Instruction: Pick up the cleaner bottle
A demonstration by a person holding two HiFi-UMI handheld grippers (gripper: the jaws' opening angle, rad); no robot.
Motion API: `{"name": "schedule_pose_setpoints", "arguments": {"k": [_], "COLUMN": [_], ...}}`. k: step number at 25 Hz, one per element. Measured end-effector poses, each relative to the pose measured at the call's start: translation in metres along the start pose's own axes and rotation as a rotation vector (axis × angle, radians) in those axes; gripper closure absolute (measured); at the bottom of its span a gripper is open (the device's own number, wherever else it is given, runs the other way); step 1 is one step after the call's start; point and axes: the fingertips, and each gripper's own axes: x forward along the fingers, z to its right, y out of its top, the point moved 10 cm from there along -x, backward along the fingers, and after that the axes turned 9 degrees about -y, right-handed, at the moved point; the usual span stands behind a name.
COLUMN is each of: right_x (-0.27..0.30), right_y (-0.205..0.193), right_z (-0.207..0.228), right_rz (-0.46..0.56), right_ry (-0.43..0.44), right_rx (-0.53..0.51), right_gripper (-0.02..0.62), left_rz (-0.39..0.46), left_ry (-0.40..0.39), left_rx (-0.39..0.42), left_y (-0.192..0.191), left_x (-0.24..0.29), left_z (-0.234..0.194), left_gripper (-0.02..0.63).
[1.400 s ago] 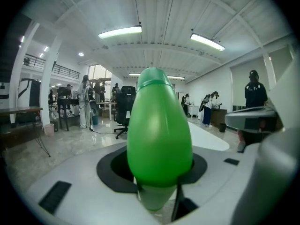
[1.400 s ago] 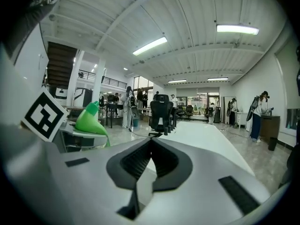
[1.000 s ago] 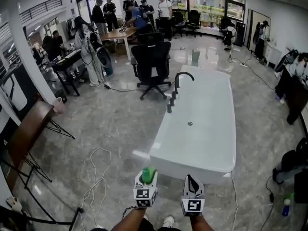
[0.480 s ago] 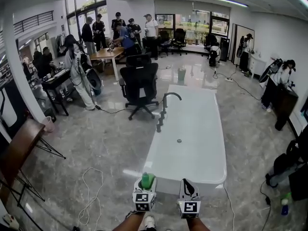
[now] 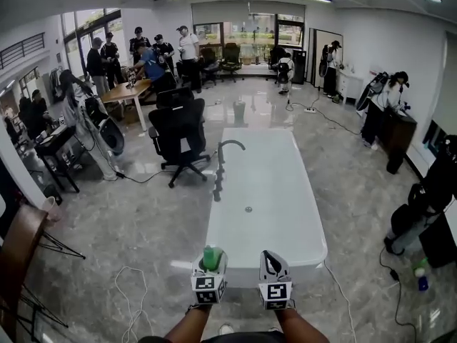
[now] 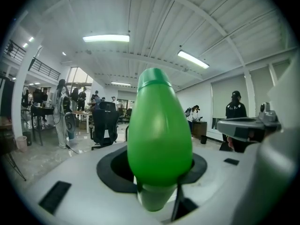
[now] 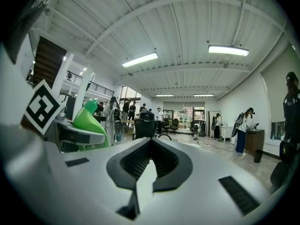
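Observation:
The cleaner bottle is bright green with a rounded, tapering top. My left gripper is shut on it and holds it upright in the air, in front of the near end of a white bathtub. In the left gripper view the bottle fills the middle, pinched low down between the jaws. My right gripper hangs beside it on the right, shut, with nothing between its jaws. The right gripper view shows its own closed jaws and, at left, the green bottle in the other gripper.
A black faucet stands at the tub's left rim. A black office chair is beyond it to the left. Loose cables lie on the marble floor at lower left. Several people stand at the desks in the back and on the right.
Both grippers have risen together, the green bottle still held in the left one. The head view has swung, so the tub now lies more to the left and more of the ceiling shows.

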Motion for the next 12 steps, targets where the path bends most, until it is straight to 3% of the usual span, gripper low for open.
{"name": "schedule_pose_setpoints", "arguments": {"k": [12], "right_x": [-0.01], "right_y": [0.035], "right_z": [0.04], "right_rz": [0.025], "right_ry": [-0.039], "right_rx": [0.001], "right_gripper": [0.578], "left_rz": [0.044], "left_ry": [-0.056], "left_rx": [0.015], "left_y": [0.02], "left_x": [0.016], "left_z": [0.045], "left_gripper": [0.425]}}
